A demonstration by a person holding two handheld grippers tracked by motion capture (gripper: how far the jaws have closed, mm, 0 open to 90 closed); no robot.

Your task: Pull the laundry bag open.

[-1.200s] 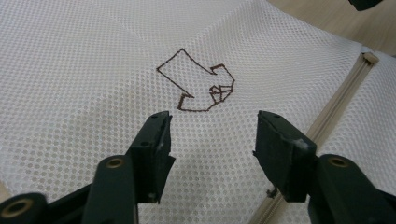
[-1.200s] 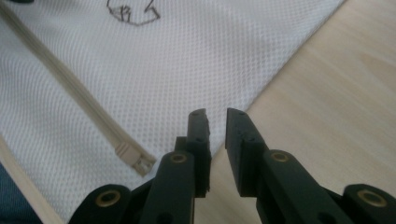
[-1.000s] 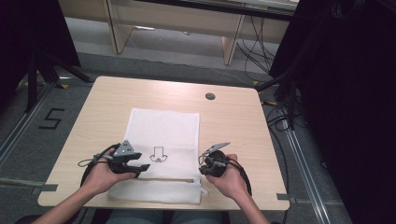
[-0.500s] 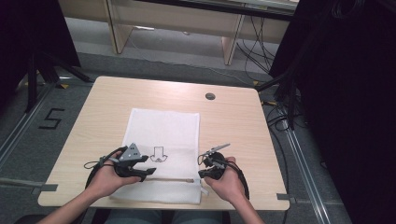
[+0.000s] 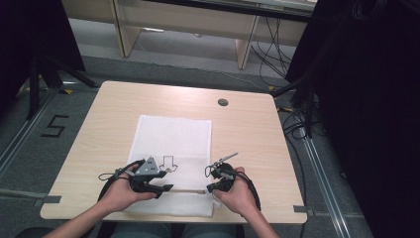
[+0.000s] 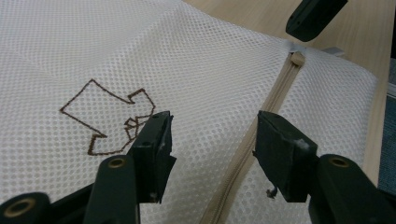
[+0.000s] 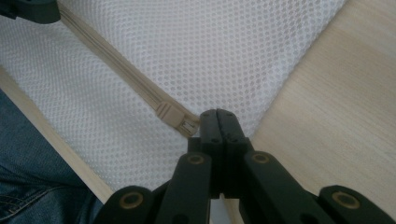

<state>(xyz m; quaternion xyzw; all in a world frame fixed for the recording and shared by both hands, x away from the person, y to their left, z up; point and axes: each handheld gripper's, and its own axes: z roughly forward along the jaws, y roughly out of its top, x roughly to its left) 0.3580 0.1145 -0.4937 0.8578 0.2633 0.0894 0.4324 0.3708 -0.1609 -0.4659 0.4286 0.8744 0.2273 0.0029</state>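
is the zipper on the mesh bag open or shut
Shut, as far as shows: the zipper runs as one closed beige line across the mesh bag, slider at its end by the right gripper.

I see a light wood table [image 5: 119, 106], with a small dark round grommet [image 5: 223, 102] near its far right corner. On the grey floor [image 5: 29, 148] at left, a black "5" marking [image 5: 53, 127]. Beyond the table, a wooden bench frame [image 5: 173, 20] with black cables [image 5: 270, 44] trailing down. Black curtains [image 5: 366, 99] hang at right, and a dark stand [image 5: 39, 69] is at left.
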